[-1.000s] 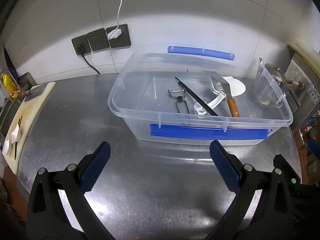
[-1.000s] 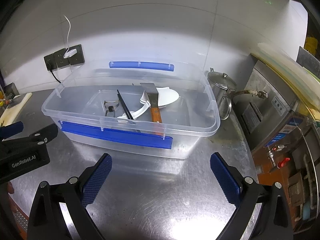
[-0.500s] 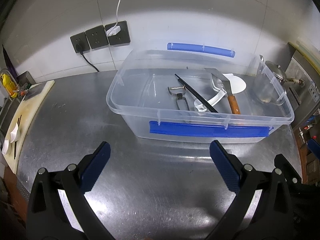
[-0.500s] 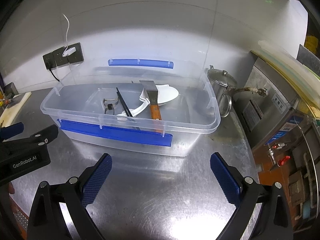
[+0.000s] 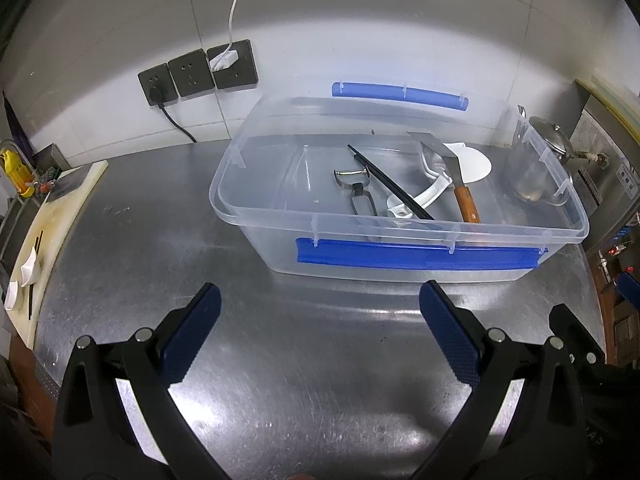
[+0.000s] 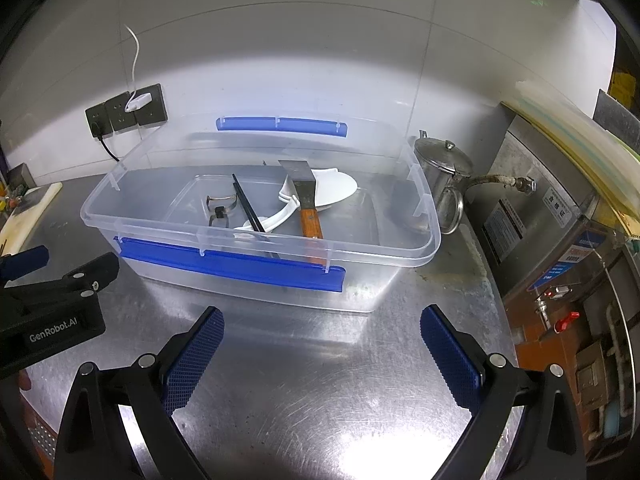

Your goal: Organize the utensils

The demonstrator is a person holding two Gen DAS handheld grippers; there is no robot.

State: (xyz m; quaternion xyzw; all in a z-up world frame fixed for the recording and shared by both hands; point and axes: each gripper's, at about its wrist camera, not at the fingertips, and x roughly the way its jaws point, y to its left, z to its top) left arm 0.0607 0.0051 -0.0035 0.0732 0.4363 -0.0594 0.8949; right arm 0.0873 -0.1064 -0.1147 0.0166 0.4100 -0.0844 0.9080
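A clear plastic bin point(image 5: 400, 224) point(image 6: 260, 236) with blue handles stands on the steel counter. Inside lie a metal peeler point(image 5: 356, 188) point(image 6: 219, 206), black chopsticks point(image 5: 388, 186) point(image 6: 248, 204), white spoons point(image 5: 432, 192) point(image 6: 280, 212), a white rice paddle point(image 5: 474, 164) point(image 6: 334, 188) and a wooden-handled scraper point(image 5: 460, 184) point(image 6: 306, 200). My left gripper point(image 5: 320, 316) is open and empty, low over the counter in front of the bin. My right gripper point(image 6: 322, 340) is open and empty in front of the bin's right half. The left gripper also shows in the right wrist view point(image 6: 60, 280).
A cutting board point(image 5: 48, 240) with white spoons and chopsticks lies at the left edge. Wall sockets point(image 5: 196, 78) with cables sit behind. A steel kettle point(image 6: 444, 176) stands right of the bin, next to a steel appliance point(image 6: 552, 208). The counter edge drops at right.
Both grippers have drawn back and risen a little from the bin, which now looks slightly farther off. Both stay open. Nothing in the bin has moved.
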